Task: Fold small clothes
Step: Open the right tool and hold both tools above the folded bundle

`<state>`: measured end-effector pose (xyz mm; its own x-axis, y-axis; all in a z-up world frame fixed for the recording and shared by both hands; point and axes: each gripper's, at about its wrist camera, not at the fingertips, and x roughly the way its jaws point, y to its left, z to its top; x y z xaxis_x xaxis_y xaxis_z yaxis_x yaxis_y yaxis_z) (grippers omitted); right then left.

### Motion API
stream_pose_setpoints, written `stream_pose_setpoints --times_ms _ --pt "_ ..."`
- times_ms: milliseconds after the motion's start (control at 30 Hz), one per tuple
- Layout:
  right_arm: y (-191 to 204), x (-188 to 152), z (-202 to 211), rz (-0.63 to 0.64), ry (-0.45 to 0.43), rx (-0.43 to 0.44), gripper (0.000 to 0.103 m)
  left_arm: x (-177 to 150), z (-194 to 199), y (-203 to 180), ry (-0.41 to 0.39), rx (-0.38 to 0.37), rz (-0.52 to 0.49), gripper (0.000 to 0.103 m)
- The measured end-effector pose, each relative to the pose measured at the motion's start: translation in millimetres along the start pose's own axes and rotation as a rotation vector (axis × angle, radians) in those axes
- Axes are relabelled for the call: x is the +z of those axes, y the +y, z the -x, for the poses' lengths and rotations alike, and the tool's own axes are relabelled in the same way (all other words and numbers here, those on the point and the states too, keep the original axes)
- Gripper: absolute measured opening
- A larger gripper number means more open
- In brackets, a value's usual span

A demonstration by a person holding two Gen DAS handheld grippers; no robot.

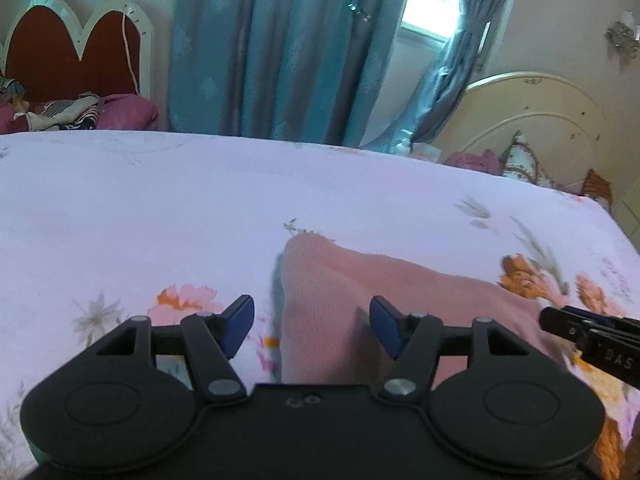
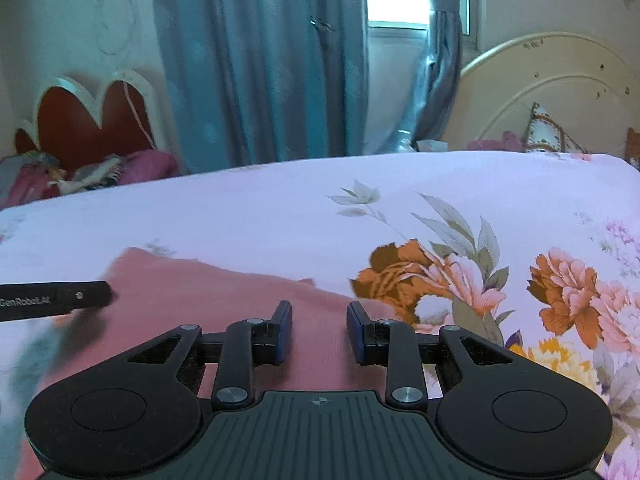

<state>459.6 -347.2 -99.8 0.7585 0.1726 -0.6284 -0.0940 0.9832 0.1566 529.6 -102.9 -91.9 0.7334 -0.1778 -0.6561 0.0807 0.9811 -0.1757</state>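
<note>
A pink knitted garment [image 1: 340,300] lies flat on the floral bedsheet [image 1: 160,208]. My left gripper [image 1: 312,320] is open, its blue pads [image 1: 240,320] wide apart just above the garment's left edge, holding nothing. The right gripper shows at the right edge of the left wrist view [image 1: 560,320]. In the right wrist view the same garment [image 2: 224,292] lies under my right gripper [image 2: 319,328], which is open with a moderate gap and empty. The left gripper's finger [image 2: 60,298] shows at the left edge over the garment.
The bed's far edge [image 1: 280,140] runs across the view. Blue curtains [image 1: 280,48] hang behind it. A cream headboard [image 2: 540,92] with pillows stands at the right. A second bed with a red headboard [image 1: 72,56] and heaped clothes is at the far left.
</note>
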Motion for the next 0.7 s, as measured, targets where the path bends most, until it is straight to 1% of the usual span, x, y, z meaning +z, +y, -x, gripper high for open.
stream_pose_setpoints --times_ms 133,200,267,367,433,467,567,633,700 --pt "10 -16 18 0.039 0.016 0.02 0.03 -13 18 -3 0.002 -0.004 -0.022 0.063" --pt "13 -28 24 0.045 0.034 0.03 0.03 -24 27 1 0.006 -0.002 -0.008 0.063" --pt "15 -41 30 0.061 0.047 0.028 0.03 -39 37 2 0.005 0.002 -0.015 0.063" --pt "19 -56 34 0.108 0.057 0.009 0.03 -52 40 -1 -0.005 0.017 -0.053 0.063" --pt "18 -64 28 0.136 0.073 -0.033 0.03 -54 35 -3 0.003 0.026 -0.057 0.063" --pt "15 -67 25 0.138 0.076 -0.046 0.03 -55 33 -4 0.006 0.032 -0.059 0.065" --pt "4 -70 17 0.15 0.072 -0.108 0.03 -59 29 -5 0.003 0.04 -0.062 0.065" --pt "-8 -67 17 0.093 0.085 -0.083 0.03 -61 29 -5 0.002 0.044 -0.06 0.066" --pt "-5 -65 21 0.131 0.094 -0.084 0.03 -62 32 -5 0.004 0.05 -0.063 0.066"
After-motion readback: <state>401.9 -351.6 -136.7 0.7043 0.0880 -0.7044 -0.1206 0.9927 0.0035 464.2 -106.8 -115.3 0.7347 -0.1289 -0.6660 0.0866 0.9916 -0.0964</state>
